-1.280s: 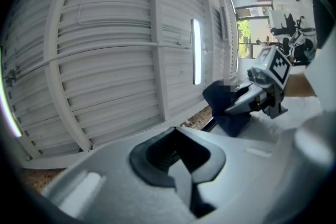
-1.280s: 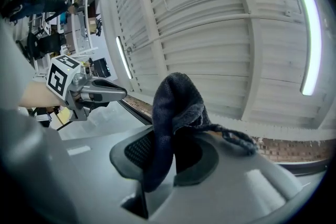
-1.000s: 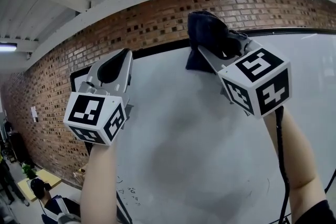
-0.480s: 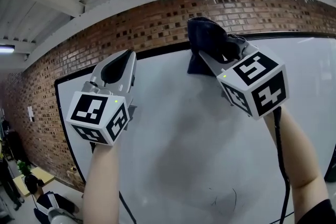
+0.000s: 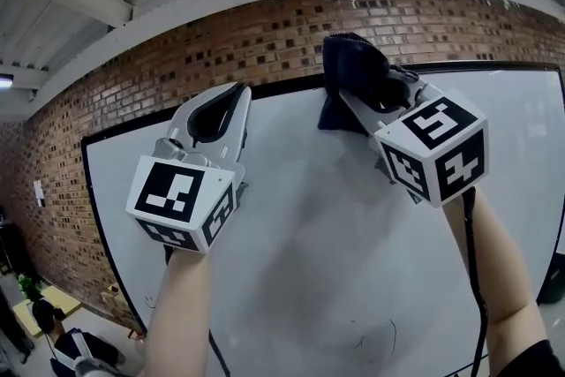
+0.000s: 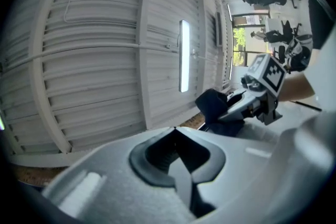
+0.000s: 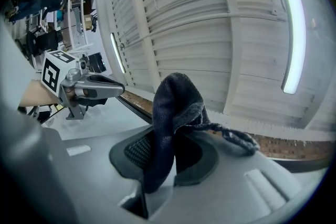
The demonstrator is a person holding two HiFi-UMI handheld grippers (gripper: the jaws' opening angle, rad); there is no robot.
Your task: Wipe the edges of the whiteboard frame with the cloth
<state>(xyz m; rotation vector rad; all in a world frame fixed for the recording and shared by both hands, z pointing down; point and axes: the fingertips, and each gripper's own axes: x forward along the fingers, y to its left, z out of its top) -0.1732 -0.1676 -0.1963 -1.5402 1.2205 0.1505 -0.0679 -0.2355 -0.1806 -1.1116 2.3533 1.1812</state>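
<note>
**A:** Where's the cloth right now?

**B:** My right tool (image 5: pixel 369 88) has its jaws clamped on the dark cloth (image 5: pixel 349 64). The cloth is bunched up at the black top edge of the whiteboard frame (image 5: pixel 494 64) and seems to touch it. My left tool (image 5: pixel 231 94) is closed on nothing, held up just left of it.

**A:** How will it handle?

**B:** Soft, light and floppy, I'd judge, and a frayed tail hangs loose. It should mould over the frame's lip, but rubbing could drag it out. Gripping deep in the bunched middle seems safest.
</note>
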